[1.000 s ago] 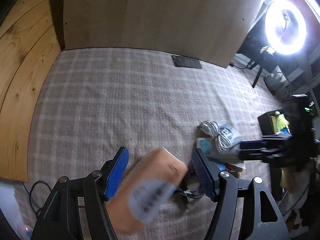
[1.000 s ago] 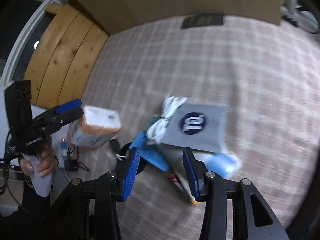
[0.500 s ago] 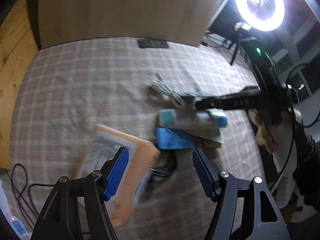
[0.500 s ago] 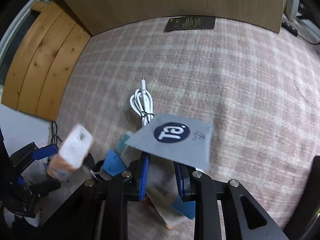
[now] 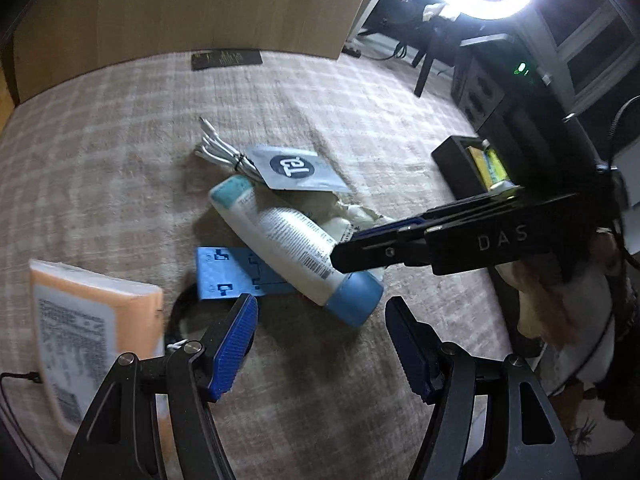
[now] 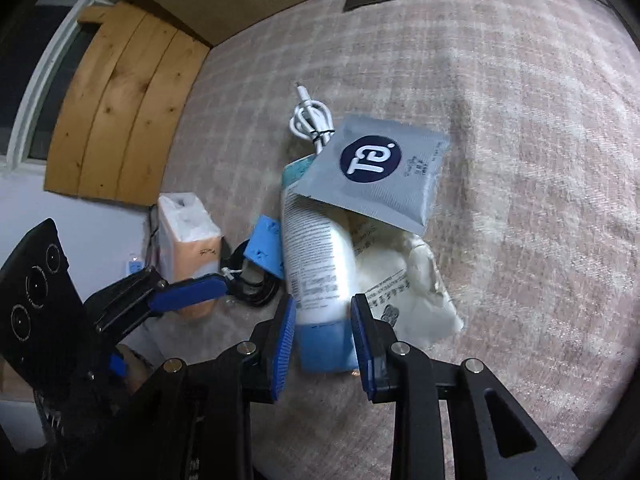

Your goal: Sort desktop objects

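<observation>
Now set down at left: tissue pack, left gripper released; right gripper off grey pouch, straddling lotion bottle, grip uncertain.

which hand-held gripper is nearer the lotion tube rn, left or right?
Right. The right hand-held gripper straddles the lotion tube at its blue cap end. The left hand-held gripper is open, short of the tube, beside the tissue pack.
</observation>
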Tool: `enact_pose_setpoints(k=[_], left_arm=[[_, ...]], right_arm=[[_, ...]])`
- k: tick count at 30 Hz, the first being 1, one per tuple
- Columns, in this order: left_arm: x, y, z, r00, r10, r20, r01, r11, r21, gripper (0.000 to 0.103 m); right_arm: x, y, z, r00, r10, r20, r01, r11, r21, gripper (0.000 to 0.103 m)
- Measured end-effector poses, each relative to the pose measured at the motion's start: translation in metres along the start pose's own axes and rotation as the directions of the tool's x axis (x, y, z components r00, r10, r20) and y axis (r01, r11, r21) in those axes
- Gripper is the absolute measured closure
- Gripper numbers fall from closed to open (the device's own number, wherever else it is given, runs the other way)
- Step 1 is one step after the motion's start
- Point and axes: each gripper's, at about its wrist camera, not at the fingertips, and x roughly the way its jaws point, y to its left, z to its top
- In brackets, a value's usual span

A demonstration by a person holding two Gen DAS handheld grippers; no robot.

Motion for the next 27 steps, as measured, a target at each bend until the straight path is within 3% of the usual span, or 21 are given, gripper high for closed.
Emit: enact_pose_setpoints(k=[3, 6, 13, 24, 27], left_arm=[[0.011, 0.001, 0.003, 1.000, 0.004, -0.006, -0.004, 1.000, 0.011, 0.033], [0.022, 0.006, 0.009, 1.000, 0.008, -0.022, -0.008, 1.000, 0.001, 0.033], [0.032, 0.009, 0.010, 1.000, -0.004, -0.022, 0.003, 0.999, -0.033, 0.034], [0.016, -0.019, -0.002, 1.000, -0.011, 0.005, 0.011, 1.000, 0.002, 0.034], [0.020, -0.026, -0.004, 1.000, 0.024, 0.000, -0.024, 1.000, 0.019, 0.032]], right_arm=[[0.004, 0.001, 0.004, 1.000, -0.001, 0.017, 0.001, 1.000, 0.010, 0.076], [0.013, 0.002, 0.010, 1.000, 0.005, 0.016, -0.006, 1.000, 0.021, 0.067], [0.031, 0.001, 0.003, 0.999, 0.051, -0.005, -0.051, 0.997, 0.058, 0.066], [0.021, 0.012, -0.021, 0.997, 0.052, 0.060, -0.055, 0.997, 0.053, 0.078], [0.021, 0.008, -0.026, 0.997, 0.050, 0.057, -0.053, 0.997, 0.060, 0.078]])
